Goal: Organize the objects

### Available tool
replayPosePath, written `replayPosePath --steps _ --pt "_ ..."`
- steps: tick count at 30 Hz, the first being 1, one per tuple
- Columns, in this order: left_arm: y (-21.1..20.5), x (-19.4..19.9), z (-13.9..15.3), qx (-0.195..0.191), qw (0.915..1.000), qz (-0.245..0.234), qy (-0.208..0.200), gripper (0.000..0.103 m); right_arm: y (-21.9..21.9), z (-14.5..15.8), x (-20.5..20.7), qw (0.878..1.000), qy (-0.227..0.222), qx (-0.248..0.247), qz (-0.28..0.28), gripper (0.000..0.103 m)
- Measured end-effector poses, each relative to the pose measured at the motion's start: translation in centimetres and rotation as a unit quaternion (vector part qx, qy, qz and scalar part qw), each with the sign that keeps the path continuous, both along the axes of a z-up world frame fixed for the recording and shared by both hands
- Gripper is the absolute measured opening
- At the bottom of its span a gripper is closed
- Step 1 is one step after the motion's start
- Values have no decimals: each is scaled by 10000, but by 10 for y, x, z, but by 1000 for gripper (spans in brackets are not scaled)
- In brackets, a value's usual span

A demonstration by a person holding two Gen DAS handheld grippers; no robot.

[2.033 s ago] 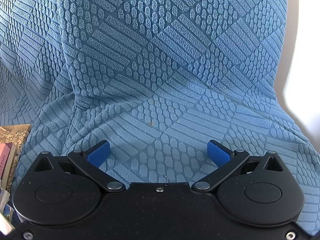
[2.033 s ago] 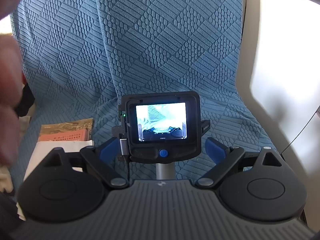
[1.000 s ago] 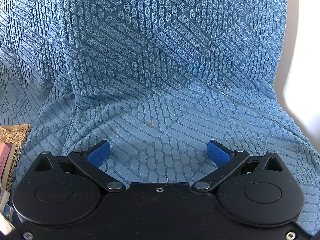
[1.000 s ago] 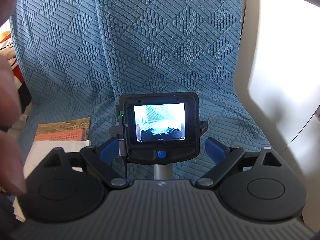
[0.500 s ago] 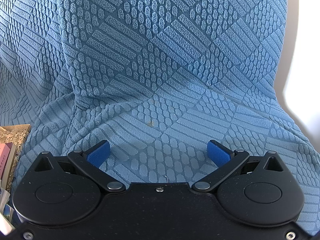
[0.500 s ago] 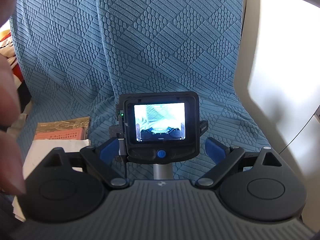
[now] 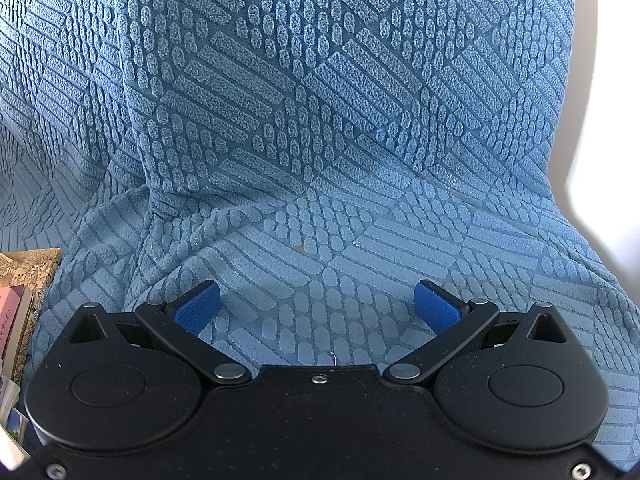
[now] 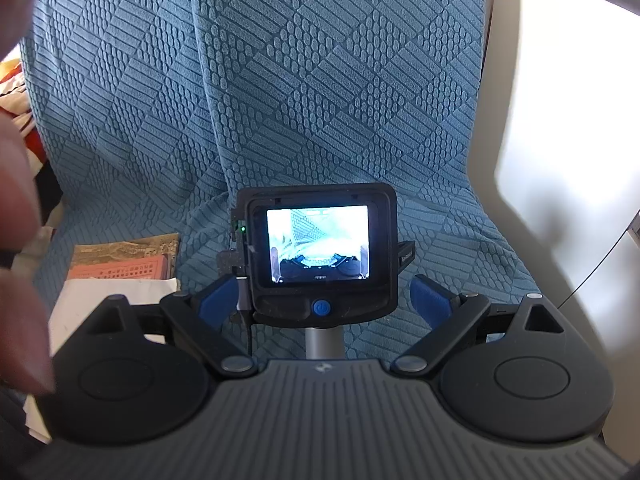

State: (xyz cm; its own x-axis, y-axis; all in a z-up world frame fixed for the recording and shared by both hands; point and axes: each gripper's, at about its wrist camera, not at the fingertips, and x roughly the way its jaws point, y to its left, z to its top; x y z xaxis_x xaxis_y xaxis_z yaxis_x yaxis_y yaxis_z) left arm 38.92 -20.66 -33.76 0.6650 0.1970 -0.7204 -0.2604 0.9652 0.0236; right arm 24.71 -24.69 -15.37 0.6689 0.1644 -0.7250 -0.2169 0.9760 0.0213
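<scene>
My left gripper (image 7: 316, 304) is open and rests low over a blue textured cover (image 7: 320, 128), with only cloth between its blue pads. At the left edge of that view lies a stack of books (image 7: 24, 292). In the right wrist view my right gripper (image 8: 324, 299) is open too. Ahead of it, between its fingers in the picture, stands a black camera with a lit screen (image 8: 318, 244) on a grey post. To its left on the cover lie a tan book (image 8: 132, 250), a pink book (image 8: 120, 270) and a white sheet (image 8: 92, 304).
A blurred hand (image 8: 18, 240) fills the left edge of the right wrist view. A white wall or panel (image 8: 560, 120) stands to the right of the covered seat, and a thin dark cable (image 8: 592, 272) crosses it. The cover folds up into a backrest behind.
The left wrist view is unchanged. The right wrist view shifted slightly, the blurred hand moved at its left edge, and the picture on the lit screen changed.
</scene>
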Motion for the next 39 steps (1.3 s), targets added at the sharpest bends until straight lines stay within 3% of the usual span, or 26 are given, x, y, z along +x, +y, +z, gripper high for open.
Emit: replayPosePath --steps 24,33,39 --pt "0 0 0 1 10000 0 1 103 6 3 -2 9994 -171 -286 95 94" --pt "0 0 0 2 10000 -1 4 103 -2 6 -2 9998 -113 -107 115 94" --pt "0 0 0 2 10000 -1 4 103 -17 9 -3 9995 -87 311 -51 94"
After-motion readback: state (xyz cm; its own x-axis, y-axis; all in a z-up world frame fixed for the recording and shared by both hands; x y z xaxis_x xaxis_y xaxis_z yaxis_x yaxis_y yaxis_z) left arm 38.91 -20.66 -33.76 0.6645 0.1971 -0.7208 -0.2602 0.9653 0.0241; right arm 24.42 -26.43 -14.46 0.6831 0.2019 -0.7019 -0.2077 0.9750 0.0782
